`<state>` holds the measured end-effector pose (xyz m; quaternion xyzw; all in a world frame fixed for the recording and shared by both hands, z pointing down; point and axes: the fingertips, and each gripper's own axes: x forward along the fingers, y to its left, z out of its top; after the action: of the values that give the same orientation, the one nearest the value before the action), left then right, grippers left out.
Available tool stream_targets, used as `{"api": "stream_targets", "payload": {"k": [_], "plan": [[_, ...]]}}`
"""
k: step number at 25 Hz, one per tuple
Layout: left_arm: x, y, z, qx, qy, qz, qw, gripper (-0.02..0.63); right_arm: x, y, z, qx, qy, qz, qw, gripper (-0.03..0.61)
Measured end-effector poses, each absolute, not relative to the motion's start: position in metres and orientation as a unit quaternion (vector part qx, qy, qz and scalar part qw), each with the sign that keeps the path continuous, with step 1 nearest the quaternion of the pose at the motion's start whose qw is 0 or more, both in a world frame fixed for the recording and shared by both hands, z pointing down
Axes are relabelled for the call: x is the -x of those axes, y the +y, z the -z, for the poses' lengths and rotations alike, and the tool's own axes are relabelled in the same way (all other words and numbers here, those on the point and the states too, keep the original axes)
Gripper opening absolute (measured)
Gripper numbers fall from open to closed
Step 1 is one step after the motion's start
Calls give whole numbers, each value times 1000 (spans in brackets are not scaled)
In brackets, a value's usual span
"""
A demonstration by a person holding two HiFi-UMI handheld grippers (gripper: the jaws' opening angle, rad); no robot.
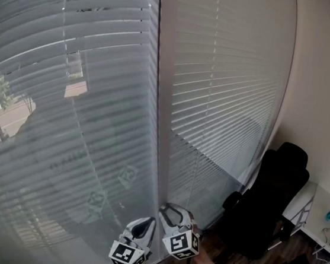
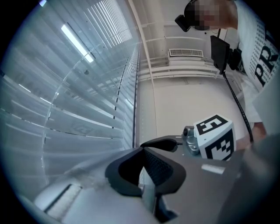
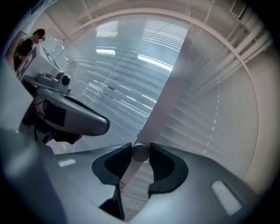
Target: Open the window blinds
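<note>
White slatted window blinds: left panel part-tilted, right panel flat closed. Right tongs are clamped on the pale round tilt-wand tip, low by the pale window mullion. Advice: grip square, twist about the wand's axis, don't pull. Black office chair on the right is no obstacle. Left tongs, tips together and apparently empty, crowd just beside.

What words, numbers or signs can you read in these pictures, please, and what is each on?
"PR": big black letters on the person's white shirt, cut off at the picture's edge.
Cubes: square black-and-white markers only, no words.
Glass: one pale mark, too faint to read.
</note>
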<state>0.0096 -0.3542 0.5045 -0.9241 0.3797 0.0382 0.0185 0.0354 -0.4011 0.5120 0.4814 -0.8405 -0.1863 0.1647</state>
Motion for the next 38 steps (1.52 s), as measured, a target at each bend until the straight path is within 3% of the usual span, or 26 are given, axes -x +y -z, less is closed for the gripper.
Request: {"api": "stream_targets", "payload": {"k": [8, 20, 32, 35, 38], "plan": [[-6, -357, -504, 922, 384, -42, 17, -6, -37, -403, -512, -483, -847, 166, 146, 133], [-6, -359, -505, 923, 382, -43, 16, -6, -46, -407, -514, -488, -873, 10, 23, 133], [-7, -359, -506, 923, 381, -43, 13, -6, -49, -407, -514, -480, -874, -68, -35, 133], [-8, -359, -506, 924, 381, -42, 14, -6, -49, -408, -514, -481, -874, -60, -34, 134], [-7, -359, -505, 923, 382, -42, 14, -6, -48, -405, -512, -482, -876, -2, 10, 135]]}}
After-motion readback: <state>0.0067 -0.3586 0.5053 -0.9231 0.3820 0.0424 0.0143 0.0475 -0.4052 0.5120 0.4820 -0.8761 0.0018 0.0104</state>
